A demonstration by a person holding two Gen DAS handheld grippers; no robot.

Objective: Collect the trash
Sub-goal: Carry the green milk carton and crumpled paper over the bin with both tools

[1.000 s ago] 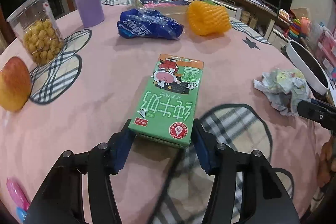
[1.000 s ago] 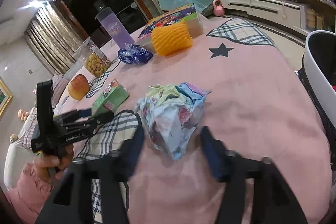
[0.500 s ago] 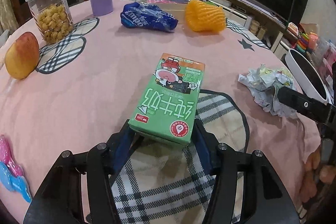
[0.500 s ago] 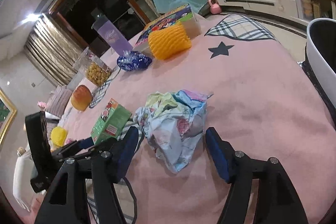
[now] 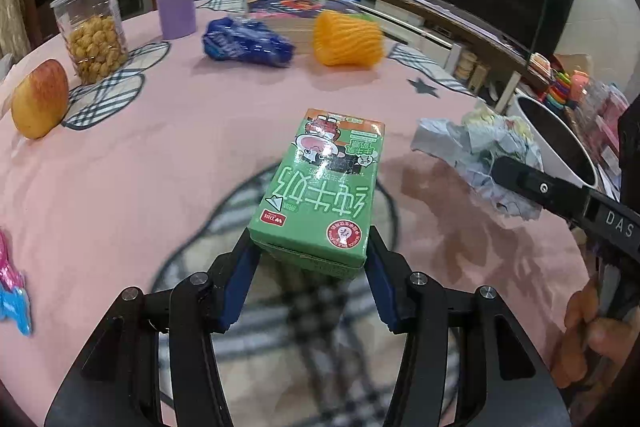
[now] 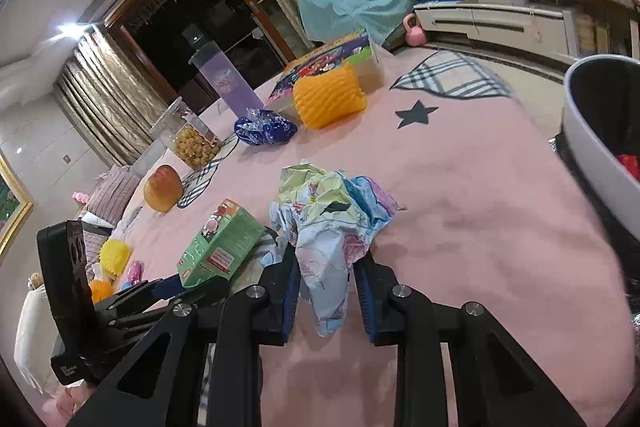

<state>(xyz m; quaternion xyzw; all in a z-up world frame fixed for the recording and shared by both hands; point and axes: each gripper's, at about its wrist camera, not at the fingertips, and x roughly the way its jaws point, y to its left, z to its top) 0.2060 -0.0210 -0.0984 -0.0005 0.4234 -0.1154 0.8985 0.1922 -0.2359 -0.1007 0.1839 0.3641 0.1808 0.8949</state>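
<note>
left gripper [image 5: 312, 267]: my blue fingers [image 5: 240, 279] are clamped on the near end of the green milk carton [image 5: 320, 187], one pad on each side
green milk carton: tilted, far end pointing away from me; from the right wrist view [image 6: 220, 247] it looks raised off the cloth, though i cannot tell if its far edge still touches
right gripper [image 6: 326, 291]: my fingers [image 6: 290, 291] are closed in on the crumpled paper ball [image 6: 332, 223], pinching its lower part between the blue pads
crumpled paper ball: pale blue, yellow and pink, bulging above my fingers with a tail hanging below; in the left wrist view [image 5: 480, 155] it sits just right of the carton
desk [image 6: 480, 195]: round, covered in pink cloth with plaid patches and a dark star
white bin [image 6: 592, 147]: at the right edge of the desk, dark inside, something red in it
blue snack bag [image 5: 248, 43]: lying at the far side, just beside the orange foam fruit net [image 5: 348, 39]
apple [image 5: 40, 99]: far left, near the clear jar of snacks [image 5: 94, 31]
purple tumbler [image 5: 174, 3]: upright behind the jar
</note>
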